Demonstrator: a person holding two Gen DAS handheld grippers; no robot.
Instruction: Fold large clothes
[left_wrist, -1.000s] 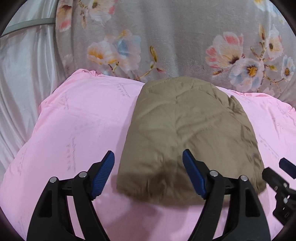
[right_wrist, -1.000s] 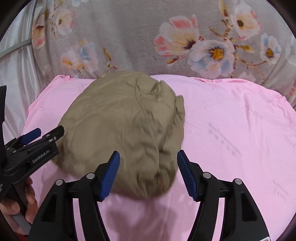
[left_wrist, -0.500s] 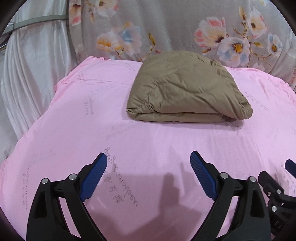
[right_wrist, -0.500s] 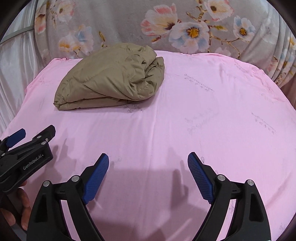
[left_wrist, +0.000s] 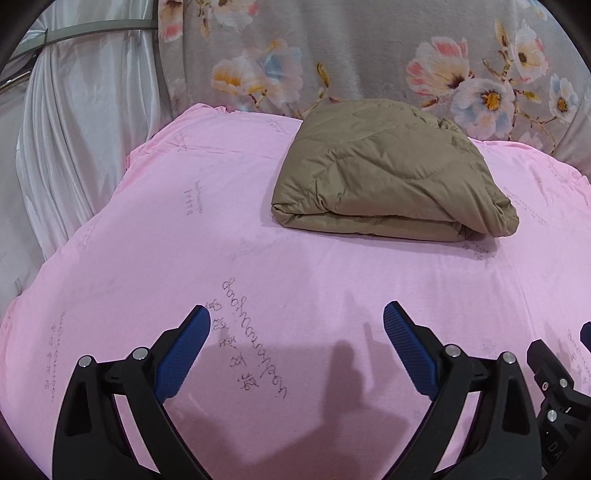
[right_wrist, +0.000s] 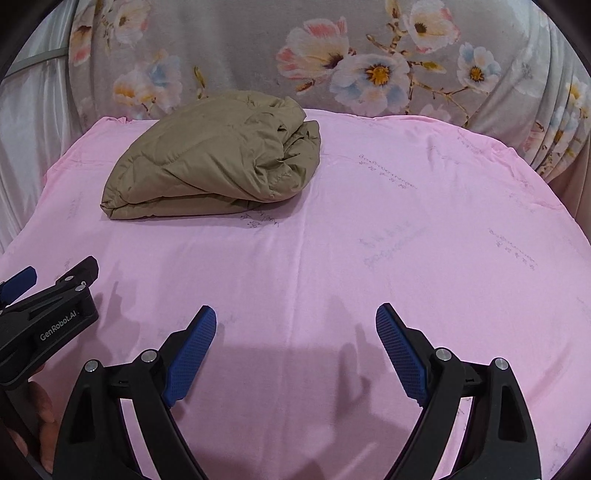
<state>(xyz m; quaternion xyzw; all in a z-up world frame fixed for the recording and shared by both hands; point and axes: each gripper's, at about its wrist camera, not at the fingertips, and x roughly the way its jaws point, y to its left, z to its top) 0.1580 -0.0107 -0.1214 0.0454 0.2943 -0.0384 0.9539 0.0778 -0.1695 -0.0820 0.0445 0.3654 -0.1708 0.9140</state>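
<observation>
Jacket (left_wrist: 391, 173): khaki, quilted, lay folded into a thick bundle at far side of pink sheet (left_wrist: 258, 266), touching floral cloth (left_wrist: 369, 44) behind; folded edge faced the cameras; bunched layers at its right end in right wrist view (right_wrist: 218, 162).
Left gripper (left_wrist: 297, 321): spread wide, held nothing; hovered over bare sheet, well apart from jacket; blue pads (left_wrist: 184, 350) clear of fabric.
Right gripper (right_wrist: 295, 321): spread wide, held nothing; over bare sheet, jacket well ahead and to its left.
Side views: right gripper's edge showed at lower right of left wrist view (left_wrist: 561, 387); left gripper showed at lower left of right wrist view (right_wrist: 48, 310), marked "GenRobot.AI", part of a hand (right_wrist: 40, 417) beneath it.
Sheet: smooth, faint printed script; gripper shadows fell near front.
Surroundings: white curtain (left_wrist: 74, 129) at left.
</observation>
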